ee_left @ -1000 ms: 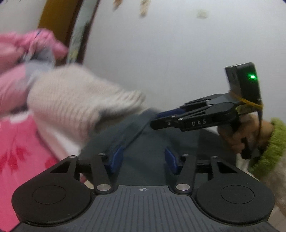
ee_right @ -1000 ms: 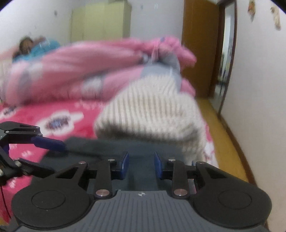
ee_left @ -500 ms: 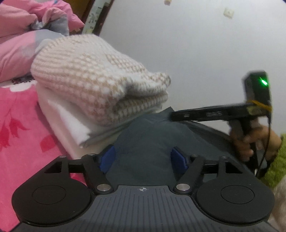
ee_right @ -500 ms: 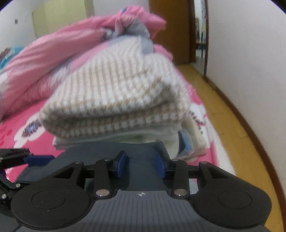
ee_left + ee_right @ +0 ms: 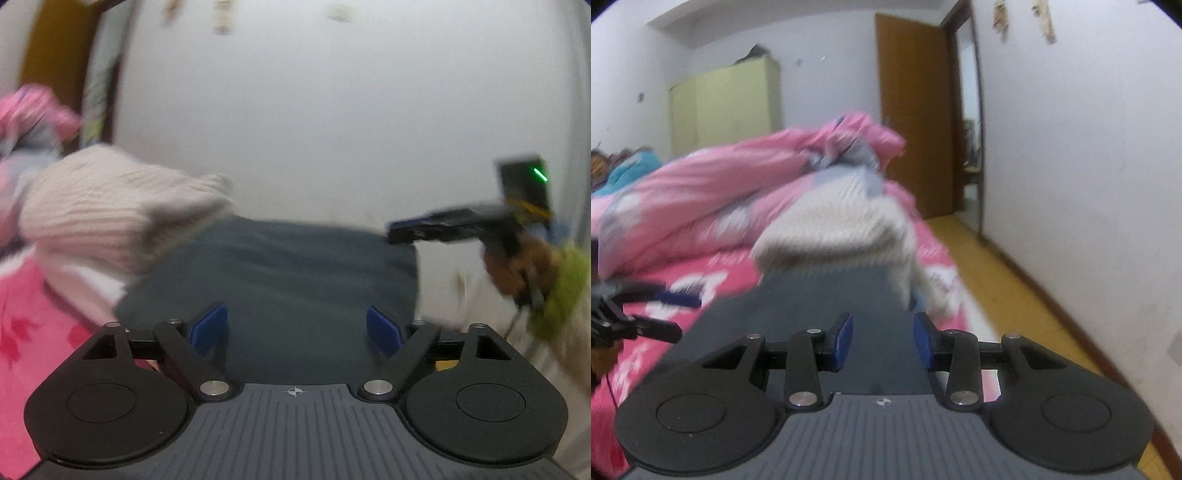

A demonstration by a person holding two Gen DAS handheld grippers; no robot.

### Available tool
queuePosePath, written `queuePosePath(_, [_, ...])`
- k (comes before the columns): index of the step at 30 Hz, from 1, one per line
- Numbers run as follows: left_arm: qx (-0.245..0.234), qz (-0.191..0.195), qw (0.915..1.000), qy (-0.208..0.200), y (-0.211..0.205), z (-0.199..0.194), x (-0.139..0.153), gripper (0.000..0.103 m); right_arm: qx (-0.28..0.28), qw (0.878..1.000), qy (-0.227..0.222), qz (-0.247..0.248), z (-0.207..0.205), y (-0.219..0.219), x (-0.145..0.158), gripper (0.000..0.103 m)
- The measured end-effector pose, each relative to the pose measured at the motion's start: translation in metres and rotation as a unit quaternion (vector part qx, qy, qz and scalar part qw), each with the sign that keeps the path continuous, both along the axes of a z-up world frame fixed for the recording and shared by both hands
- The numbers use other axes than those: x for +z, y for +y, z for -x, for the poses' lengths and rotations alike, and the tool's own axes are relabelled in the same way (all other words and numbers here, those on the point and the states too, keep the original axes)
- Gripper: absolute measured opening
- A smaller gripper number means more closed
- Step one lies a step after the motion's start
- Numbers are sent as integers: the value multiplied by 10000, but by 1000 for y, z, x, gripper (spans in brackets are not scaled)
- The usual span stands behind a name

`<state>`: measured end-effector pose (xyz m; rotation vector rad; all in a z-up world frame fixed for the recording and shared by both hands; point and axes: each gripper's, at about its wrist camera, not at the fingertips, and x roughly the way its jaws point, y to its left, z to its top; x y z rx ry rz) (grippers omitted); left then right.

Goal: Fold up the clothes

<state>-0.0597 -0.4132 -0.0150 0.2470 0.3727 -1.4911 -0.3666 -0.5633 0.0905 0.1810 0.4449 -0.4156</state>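
A folded dark grey garment (image 5: 280, 280) lies flat across both grippers, also in the right wrist view (image 5: 827, 302). My left gripper (image 5: 295, 328) has its blue pads (image 5: 207, 325) wide apart, with the garment resting between and over them. My right gripper (image 5: 882, 339) also has its pads (image 5: 842, 336) apart under the garment. The right gripper shows at the right of the left view (image 5: 450, 225), the left gripper at the left of the right view (image 5: 646, 310). A folded beige knit sweater (image 5: 834, 229) sits on a stack beyond the garment (image 5: 110, 206).
A pink floral bed sheet (image 5: 665, 288) covers the bed, with a crumpled pink quilt (image 5: 738, 177) behind the stack. A white wall (image 5: 1089, 166) and wooden floor (image 5: 1008, 295) lie to the right, with a brown door (image 5: 912, 110) and a yellow wardrobe (image 5: 724, 107) far back.
Both grippers have pulled back and risen from the stack, so the sweater looks smaller and farther. The left gripper's pads are wider apart. The dark garment still lies across both grippers.
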Motion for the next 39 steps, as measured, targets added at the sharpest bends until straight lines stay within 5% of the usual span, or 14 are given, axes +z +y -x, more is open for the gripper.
queuePosePath(4, [-6, -253, 9996, -153, -2, 9, -13, 95, -474, 9987, 79, -193, 6, -12, -30, 36])
queuePosePath(13, [416, -137, 9979, 468, 23, -6, 7, 98, -1192, 9886, -694, -609, 43, -8, -9, 38])
queuePosePath(17, [694, -16, 9942, 822, 57, -3, 21, 101, -1123, 9888, -862, -481, 71, 52, 11, 42])
queuePosePath(20, [971, 2, 9914, 881, 85, 7, 29, 103, -976, 9916, -770, -353, 75, 103, 16, 53])
queuePosePath(22, [1160, 2, 9891, 908, 103, 13, 35, 103, -889, 9928, -688, -402, 75, 137, 12, 70])
queuePosePath(26, [1598, -180, 9853, 579, 129, 28, 41, 103, -786, 9947, -522, -412, 68, 198, -4, 77])
queuePosePath(30, [2295, -319, 9720, 384, 149, 40, 42, 103, -951, 9939, -463, -327, 68, 240, -12, 98])
queuePosePath(34, [3088, -553, 9495, -13, 161, 58, 30, 103, -1053, 9924, -395, -499, 54, 262, -16, 102])
queuePosePath(39, [3319, -746, 9404, -3, 168, 66, 22, 103, -1214, 9899, -310, -670, 36, 279, -17, 103])
